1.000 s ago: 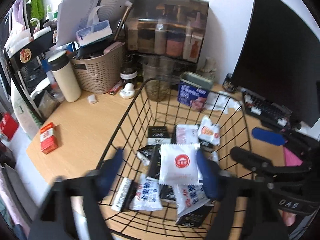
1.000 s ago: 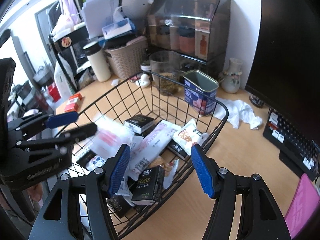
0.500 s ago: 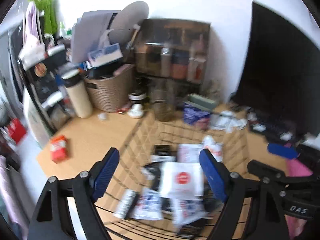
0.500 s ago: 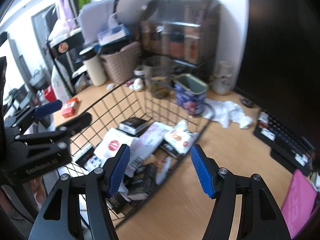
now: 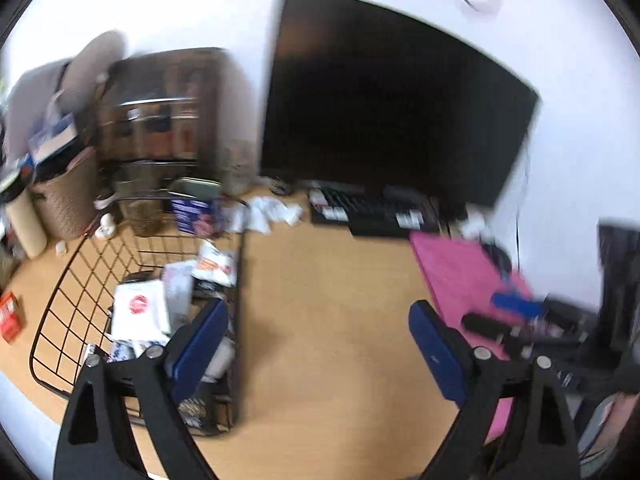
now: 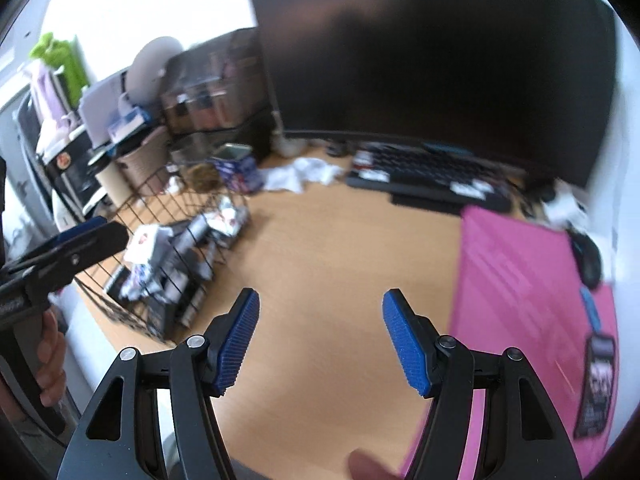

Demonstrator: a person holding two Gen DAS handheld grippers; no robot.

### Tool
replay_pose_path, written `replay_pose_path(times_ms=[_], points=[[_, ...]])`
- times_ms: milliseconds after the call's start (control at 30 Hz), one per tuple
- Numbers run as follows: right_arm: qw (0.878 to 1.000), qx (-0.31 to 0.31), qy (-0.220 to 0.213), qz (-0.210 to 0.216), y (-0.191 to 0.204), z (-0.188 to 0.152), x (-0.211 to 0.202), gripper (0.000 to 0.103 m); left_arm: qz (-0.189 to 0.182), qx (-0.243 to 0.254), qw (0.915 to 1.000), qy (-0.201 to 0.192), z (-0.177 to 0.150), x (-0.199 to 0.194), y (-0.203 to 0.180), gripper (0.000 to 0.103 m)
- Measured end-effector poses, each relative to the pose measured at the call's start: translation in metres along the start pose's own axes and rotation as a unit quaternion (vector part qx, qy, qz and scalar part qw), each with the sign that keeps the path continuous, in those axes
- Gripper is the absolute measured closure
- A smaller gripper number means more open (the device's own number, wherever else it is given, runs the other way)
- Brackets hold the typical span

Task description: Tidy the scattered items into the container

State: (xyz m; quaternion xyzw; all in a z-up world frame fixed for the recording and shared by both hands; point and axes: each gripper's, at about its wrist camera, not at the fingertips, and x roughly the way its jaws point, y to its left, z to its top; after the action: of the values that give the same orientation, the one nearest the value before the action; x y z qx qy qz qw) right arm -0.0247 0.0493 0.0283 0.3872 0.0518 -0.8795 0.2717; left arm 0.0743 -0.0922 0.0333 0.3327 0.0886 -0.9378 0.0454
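Observation:
The black wire basket (image 5: 60, 276) stands on the left of the wooden desk and holds several snack packets, with a white packet with a red logo (image 5: 138, 308) on top. My left gripper (image 5: 318, 320) hovers over bare desk just right of the basket; its jaws are opening and nothing is between them. The right gripper (image 6: 320, 304) is open and empty over bare wood, between the basket (image 6: 160, 184) and a pink mat (image 6: 528, 280). A dark packet (image 6: 598, 392) lies on the mat at the far right. Both views are motion-blurred.
A black monitor (image 5: 380, 100) and a keyboard (image 5: 372, 212) fill the back. A blue tin (image 5: 196, 204), crumpled tissue (image 5: 272, 212), a woven basket (image 5: 60, 204) and a tumbler (image 5: 28, 220) stand behind the wire basket. A red box (image 5: 10, 316) lies far left, and a mouse (image 6: 590, 260) sits on the mat.
The left gripper let go of the white packet, which now lies in the basket, and its jaws widened. Both grippers swung right, away from the basket, toward the bare desk and pink mat.

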Motion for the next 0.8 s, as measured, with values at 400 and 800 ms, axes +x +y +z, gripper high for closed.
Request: replay_pose_path(times_ms=[400,800], points=[[0.998,0.054,0.002,-0.012,-0.045,-0.051,-0.019,0.017,-0.002,0.013,0.9988,0.048,-0.035,0.017,-0.030,0.012],[0.998,0.043,0.034,-0.005,-0.036,-0.052,0.017,0.017,0.020,-0.002,0.9980,0.060,-0.036,0.034,-0.006,0.012]])
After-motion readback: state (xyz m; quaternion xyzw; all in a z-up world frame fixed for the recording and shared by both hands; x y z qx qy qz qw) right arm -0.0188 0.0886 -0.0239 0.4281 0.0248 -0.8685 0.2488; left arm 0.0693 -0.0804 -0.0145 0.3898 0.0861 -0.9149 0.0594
